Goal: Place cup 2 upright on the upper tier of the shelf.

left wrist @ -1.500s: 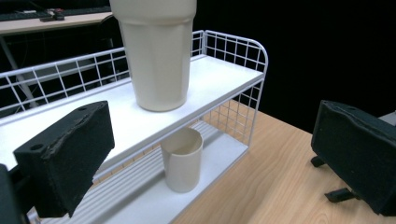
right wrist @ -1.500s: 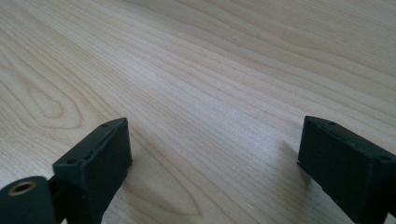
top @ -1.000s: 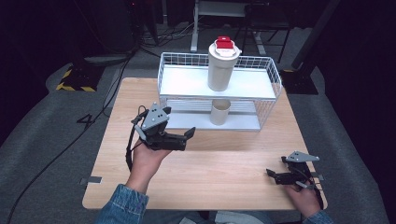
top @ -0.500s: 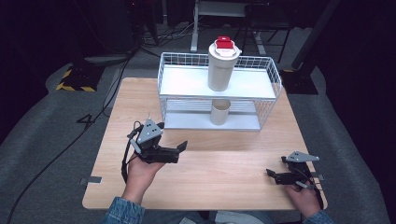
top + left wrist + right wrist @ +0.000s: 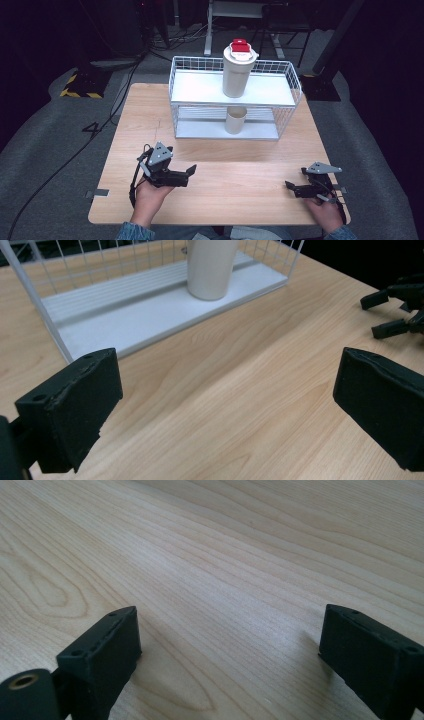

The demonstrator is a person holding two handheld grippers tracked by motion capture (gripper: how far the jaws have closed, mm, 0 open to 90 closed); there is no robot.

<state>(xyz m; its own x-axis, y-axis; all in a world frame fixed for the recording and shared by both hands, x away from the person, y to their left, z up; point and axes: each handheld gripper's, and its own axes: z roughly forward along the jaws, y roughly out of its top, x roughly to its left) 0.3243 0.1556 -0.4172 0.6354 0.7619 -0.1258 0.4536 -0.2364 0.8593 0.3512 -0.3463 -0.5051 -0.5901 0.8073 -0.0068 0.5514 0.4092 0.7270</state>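
I see a light wooden table [image 5: 240, 175] with a white wire rack of 2 shelves [image 5: 185, 107] standing at its far side. On the rack's upper white shelf stands a tall cream tumbler with a red lid [image 5: 238, 70], upright. On the lower shelf, directly beneath it, stands a shorter cream cylindrical cup [image 5: 235, 120], also upright; I cannot tell what is inside either container.

My left gripper [image 5: 186, 173] is held above the near left part of the table, its jaws spread wide with nothing between them. In the left gripper view its 2 black jaws frame bare wood, and ahead of them, beyond the jaw tips, lies the rack's lower shelf [image 5: 150, 315] with the cream cup [image 5: 210, 267] standing on it toward the right jaw's side. Off past the right jaw, at the edge of that view, I make out the tips of my other gripper.

My right gripper [image 5: 292, 188] sits low at the near right corner of the table, well apart from the rack. In the right gripper view its jaws are also wide apart and empty, resting at or just above the wood grain [image 5: 225, 580], each casting a soft shadow beside it. Both containers sit far ahead of these jaws, untouched.
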